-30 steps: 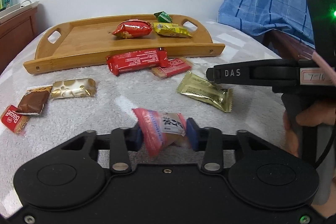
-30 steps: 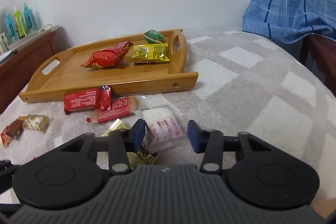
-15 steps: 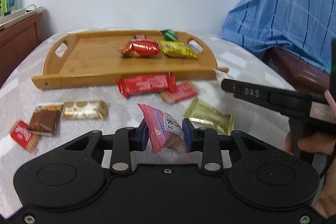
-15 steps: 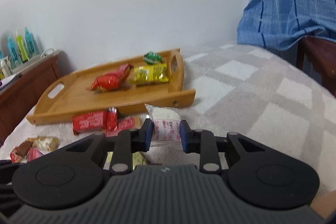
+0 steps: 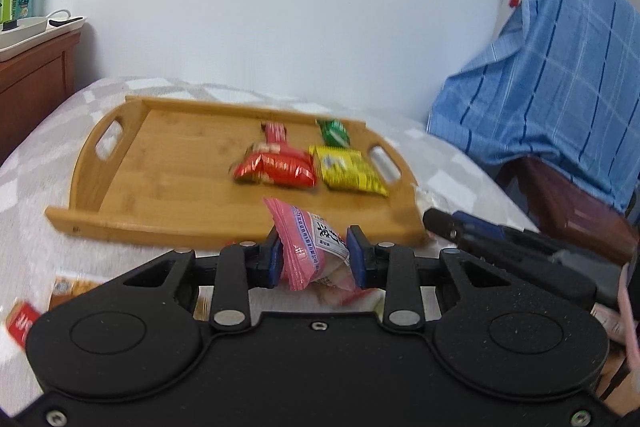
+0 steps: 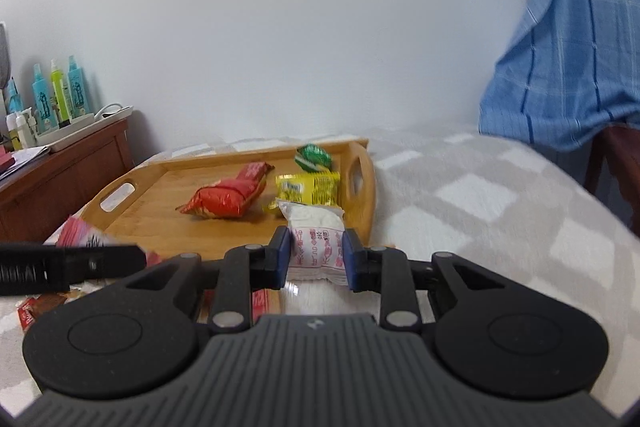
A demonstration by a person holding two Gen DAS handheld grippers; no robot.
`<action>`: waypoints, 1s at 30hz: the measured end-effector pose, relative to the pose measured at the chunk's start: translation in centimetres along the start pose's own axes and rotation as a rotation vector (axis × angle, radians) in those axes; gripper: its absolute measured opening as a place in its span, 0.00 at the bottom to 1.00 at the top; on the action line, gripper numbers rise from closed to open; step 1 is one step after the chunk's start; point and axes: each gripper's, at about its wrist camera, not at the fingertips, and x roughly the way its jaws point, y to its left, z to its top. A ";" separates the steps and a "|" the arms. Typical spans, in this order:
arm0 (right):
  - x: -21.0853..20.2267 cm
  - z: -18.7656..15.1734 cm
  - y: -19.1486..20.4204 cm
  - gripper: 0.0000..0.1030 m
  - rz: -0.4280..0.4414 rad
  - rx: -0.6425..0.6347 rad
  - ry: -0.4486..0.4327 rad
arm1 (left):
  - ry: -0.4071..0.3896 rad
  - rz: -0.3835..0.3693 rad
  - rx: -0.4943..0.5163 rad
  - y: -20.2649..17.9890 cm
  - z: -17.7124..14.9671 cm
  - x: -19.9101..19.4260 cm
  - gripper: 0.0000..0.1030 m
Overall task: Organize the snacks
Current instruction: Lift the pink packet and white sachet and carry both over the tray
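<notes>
Your left gripper (image 5: 314, 254) clamps a pink snack packet (image 5: 310, 247), your right gripper (image 6: 315, 254) clamps a white snack packet (image 6: 316, 243), bamboo tray (image 5: 168, 155) holds red (image 5: 276, 167), yellow (image 5: 348, 173), green packets (image 5: 333, 132)

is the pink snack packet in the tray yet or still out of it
Out. The pink snack packet is clamped in the left gripper, held up in front of the wooden tray, not lying on its floor.

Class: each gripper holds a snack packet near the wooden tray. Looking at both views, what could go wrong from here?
1. The left gripper pinches the pink packet by its crumpled wrapper; it might slip out.
2. The right gripper carries the white packet towards the yellow packet and could knock it.
3. Both grippers converge on the tray and might collide.
</notes>
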 end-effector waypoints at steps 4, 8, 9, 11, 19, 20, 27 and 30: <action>1.3 0.9 -0.2 0.30 0.010 -0.011 0.005 | 0.008 -0.031 -0.050 0.6 1.7 1.8 0.30; 2.4 1.4 0.4 0.30 0.008 -0.072 0.004 | 0.006 -0.042 -0.088 1.1 3.3 3.7 0.30; 2.7 1.4 0.6 0.30 0.004 -0.089 0.006 | 0.002 -0.047 -0.095 1.2 3.7 4.1 0.30; 3.4 1.5 0.9 0.30 0.000 -0.112 0.018 | 0.004 -0.053 -0.107 1.3 4.3 5.1 0.30; 5.3 1.2 1.7 0.30 0.010 -0.142 0.063 | 0.037 -0.041 -0.144 1.7 4.8 8.9 0.30; 5.6 1.1 1.7 0.30 0.008 -0.139 0.072 | 0.043 -0.038 -0.153 1.8 4.7 9.3 0.30; 6.6 1.1 1.6 0.30 0.011 -0.120 0.101 | 0.054 -0.040 -0.191 2.4 4.4 11.0 0.30; 6.8 1.1 1.7 0.30 0.007 -0.120 0.112 | 0.064 -0.038 -0.204 2.6 4.3 11.6 0.30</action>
